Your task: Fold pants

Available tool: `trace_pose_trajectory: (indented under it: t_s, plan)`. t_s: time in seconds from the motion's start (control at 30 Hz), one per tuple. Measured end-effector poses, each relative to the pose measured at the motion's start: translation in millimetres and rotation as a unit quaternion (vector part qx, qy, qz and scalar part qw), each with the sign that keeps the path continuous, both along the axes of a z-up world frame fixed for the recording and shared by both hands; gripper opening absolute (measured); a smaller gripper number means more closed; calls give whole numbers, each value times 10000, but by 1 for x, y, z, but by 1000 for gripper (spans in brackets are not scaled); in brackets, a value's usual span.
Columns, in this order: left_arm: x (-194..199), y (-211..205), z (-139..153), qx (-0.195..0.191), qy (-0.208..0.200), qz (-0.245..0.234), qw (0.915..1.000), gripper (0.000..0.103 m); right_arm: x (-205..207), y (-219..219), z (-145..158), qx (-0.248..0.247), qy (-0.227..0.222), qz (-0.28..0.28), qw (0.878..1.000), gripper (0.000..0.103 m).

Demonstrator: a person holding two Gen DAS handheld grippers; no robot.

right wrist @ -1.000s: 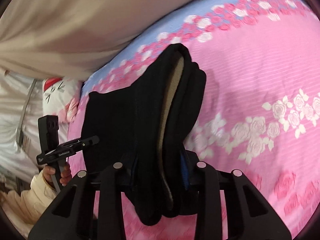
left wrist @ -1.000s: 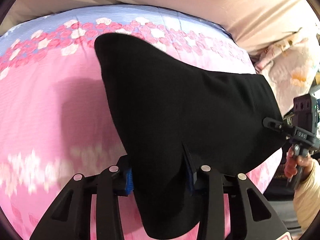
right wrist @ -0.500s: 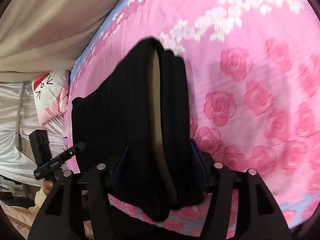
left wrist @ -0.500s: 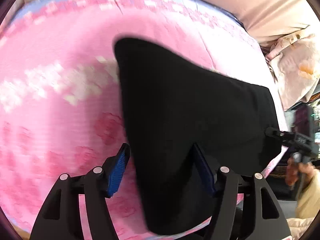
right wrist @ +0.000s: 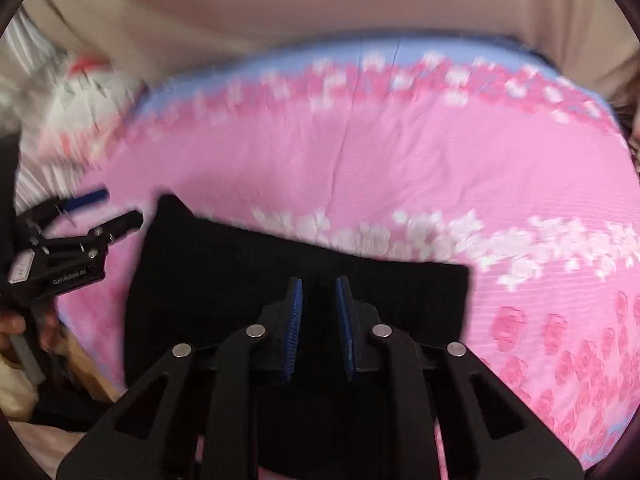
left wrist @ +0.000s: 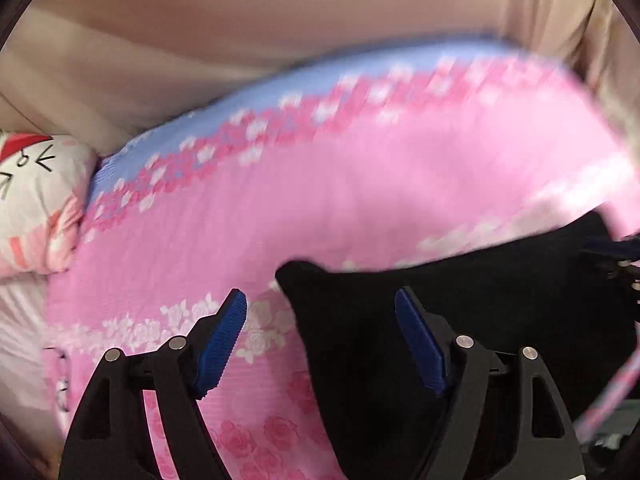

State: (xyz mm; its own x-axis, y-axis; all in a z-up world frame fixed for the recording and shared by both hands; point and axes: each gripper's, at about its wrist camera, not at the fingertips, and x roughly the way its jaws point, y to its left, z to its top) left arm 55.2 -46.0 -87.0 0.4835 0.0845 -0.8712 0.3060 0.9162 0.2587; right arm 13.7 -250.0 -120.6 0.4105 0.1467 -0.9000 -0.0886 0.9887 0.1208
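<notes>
The black pants [right wrist: 280,280] lie folded flat on the pink rose-patterned bedspread [right wrist: 400,168], near its front edge. In the left wrist view the pants [left wrist: 500,312] lie at the lower right. My left gripper [left wrist: 320,340] is open wide and empty, above the pants' left corner. It also shows in the right wrist view [right wrist: 104,208], left of the pants. My right gripper [right wrist: 318,320] hovers over the middle of the pants with the blue pads a small gap apart and nothing between them.
A white pillow with a cat face [left wrist: 36,192] lies at the left end of the bed. A beige curtain [left wrist: 280,40] hangs behind the bed. The bedspread's far strip is blue [right wrist: 400,56]. A hand [right wrist: 16,328] holds the left gripper's handle.
Both grippers have let go of the pants, which now lie flat on the bed. Both have opened and drawn back and up; both views are blurred by motion.
</notes>
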Motion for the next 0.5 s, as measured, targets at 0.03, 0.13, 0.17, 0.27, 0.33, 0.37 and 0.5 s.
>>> trace_pose_trajectory:
  t_s: [0.03, 0.13, 0.17, 0.27, 0.33, 0.37, 0.5]
  plan:
    - [3, 2, -18, 145, 157, 21, 9998, 78, 1, -7, -11, 75, 134, -16, 9999, 14]
    - [3, 16, -27, -66, 146, 151, 9998, 79, -3, -23, 8, 712, 20, -493, 9962, 17]
    - [3, 22, -21, -181, 213, 221, 9994, 79, -10, -26, 24, 782, -216, -559, 9951, 17]
    - [-2, 33, -1, -362, 38, 439, 9984, 80, -18, -23, 35, 617, -302, -441, 9967, 17]
    - [1, 35, -6, -202, 27, 533, 9984, 84, -11, -15, 20, 571, -70, -373, 9976, 18]
    - [5, 38, -14, -189, 126, 542, 9983, 86, -10, -10, 14, 683, 46, -360, 9970, 18]
    - [15, 44, -25, -314, 238, 613, 9973, 88, 4, 35, 14, 803, -4, 260, 9964, 18]
